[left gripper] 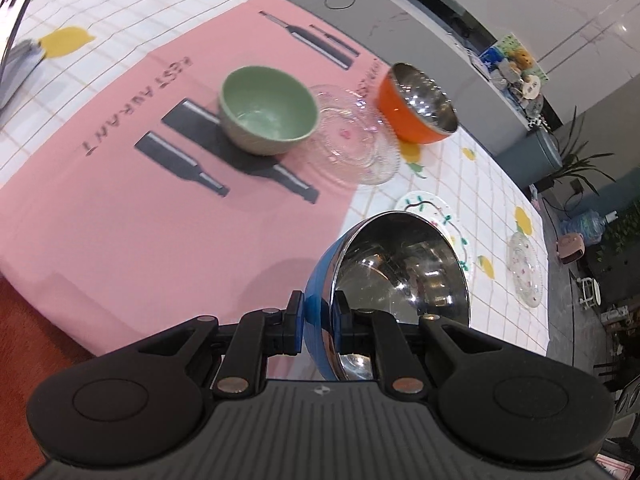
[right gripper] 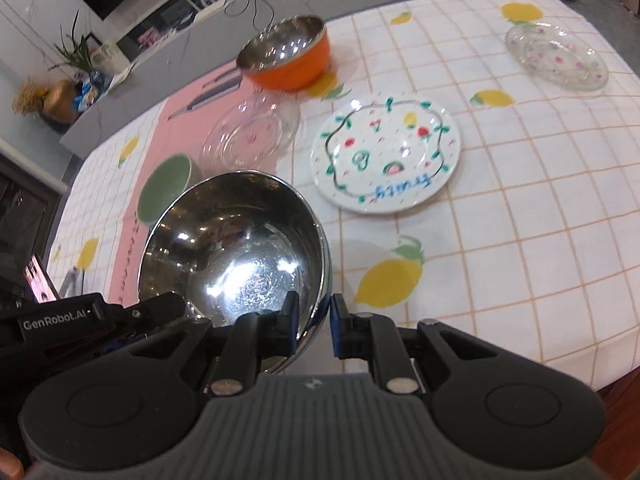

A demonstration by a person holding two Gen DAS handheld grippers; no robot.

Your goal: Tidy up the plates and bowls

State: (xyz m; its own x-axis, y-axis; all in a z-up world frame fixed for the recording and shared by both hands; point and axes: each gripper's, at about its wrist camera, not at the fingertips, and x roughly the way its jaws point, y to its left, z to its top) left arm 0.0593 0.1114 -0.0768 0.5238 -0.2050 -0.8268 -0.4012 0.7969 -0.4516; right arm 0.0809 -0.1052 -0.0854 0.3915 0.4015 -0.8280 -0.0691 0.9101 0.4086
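While both grippers pinch opposite rim walls of the blue steel bowl (left gripper: 384, 280), left gripper (left gripper: 318, 328) and right gripper (right gripper: 314, 326) hold it tilted above the tablecloth (right gripper: 520, 240). Green bowl (left gripper: 266, 110) lies ahead-left on the pink placemat (left gripper: 160, 220), nearer the left hand; orange bowl (left gripper: 416, 104) farther.

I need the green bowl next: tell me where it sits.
The green bowl sits on the pink mat, left of the clear plate in the left wrist view.
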